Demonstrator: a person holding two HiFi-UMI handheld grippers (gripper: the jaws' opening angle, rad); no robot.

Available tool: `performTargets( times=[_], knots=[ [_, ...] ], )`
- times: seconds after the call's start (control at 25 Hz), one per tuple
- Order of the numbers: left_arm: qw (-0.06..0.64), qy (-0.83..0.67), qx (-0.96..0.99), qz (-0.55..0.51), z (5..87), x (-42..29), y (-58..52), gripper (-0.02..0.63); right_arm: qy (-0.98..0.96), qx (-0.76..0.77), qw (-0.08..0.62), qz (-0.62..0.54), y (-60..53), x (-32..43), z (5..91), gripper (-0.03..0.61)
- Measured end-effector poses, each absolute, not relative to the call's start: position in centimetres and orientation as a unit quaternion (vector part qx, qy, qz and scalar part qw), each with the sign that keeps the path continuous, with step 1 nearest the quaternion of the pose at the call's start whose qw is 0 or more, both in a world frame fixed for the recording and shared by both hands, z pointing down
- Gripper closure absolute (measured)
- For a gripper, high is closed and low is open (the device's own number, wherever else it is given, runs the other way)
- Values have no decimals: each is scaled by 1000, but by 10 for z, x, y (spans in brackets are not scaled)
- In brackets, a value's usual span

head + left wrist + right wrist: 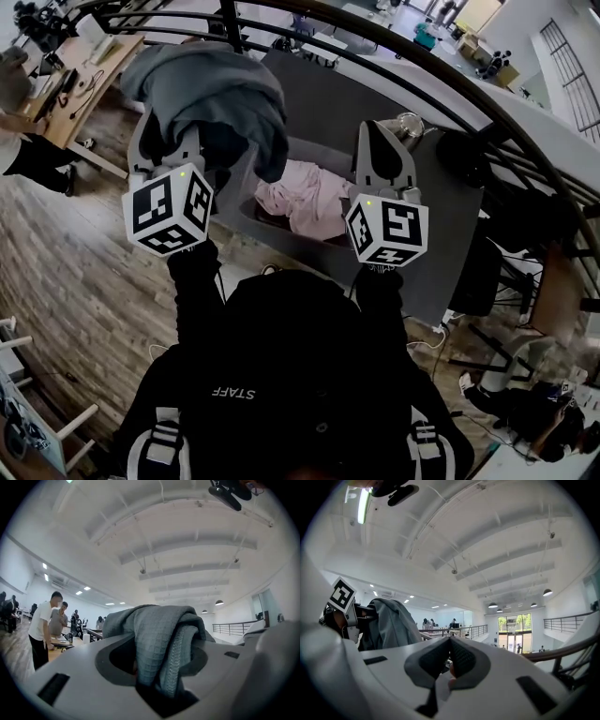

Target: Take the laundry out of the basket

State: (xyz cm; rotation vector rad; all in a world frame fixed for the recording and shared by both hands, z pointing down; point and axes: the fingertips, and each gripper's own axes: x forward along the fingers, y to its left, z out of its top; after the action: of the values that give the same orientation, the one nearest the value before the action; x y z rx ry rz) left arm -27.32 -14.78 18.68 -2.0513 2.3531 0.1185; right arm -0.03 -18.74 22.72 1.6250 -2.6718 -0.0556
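Note:
A grey waffle-knit garment (pixel 220 89) hangs bunched over my left gripper (pixel 178 141), lifted well above the basket. In the left gripper view the jaws are shut on a thick fold of this grey garment (pixel 159 639), which hides the left gripper's (pixel 157 667) pads. A pink garment (pixel 305 202) lies crumpled in the basket (pixel 281 228) below and between the two grippers. My right gripper (pixel 375 131) is held level to the right of the pink garment. Seen from its own camera, the right gripper (pixel 449 656) has its jaws together with no cloth in them. The grey garment (pixel 391 620) shows at the left of that view.
The basket stands on a large grey surface (pixel 450 216). A black curved railing (pixel 422 84) runs behind it. A wooden desk (pixel 84 75) stands at the upper left on a wood floor (pixel 84 300). People (pixel 44 625) stand at a table far off.

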Motion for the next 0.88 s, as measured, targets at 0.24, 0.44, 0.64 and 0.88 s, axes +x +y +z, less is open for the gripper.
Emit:
performTargets(
  times=[0.24, 0.44, 0.64, 0.88],
  knots=[
    [10, 791, -611, 34, 192, -324, -130, 419, -862, 506, 14, -13, -189, -20, 236, 565],
    [11, 814, -581, 14, 207, -358, -128, 419, -866, 500, 22, -7, -194, -33, 243, 565],
    [-7, 817, -577, -24, 263, -373, -139, 419, -865, 500, 36, 0, -196, -40, 254, 565],
    [-46, 796, -599, -73, 367, -370, -161, 419, -860, 506, 61, 12, -199, -45, 277, 565]
  ],
)
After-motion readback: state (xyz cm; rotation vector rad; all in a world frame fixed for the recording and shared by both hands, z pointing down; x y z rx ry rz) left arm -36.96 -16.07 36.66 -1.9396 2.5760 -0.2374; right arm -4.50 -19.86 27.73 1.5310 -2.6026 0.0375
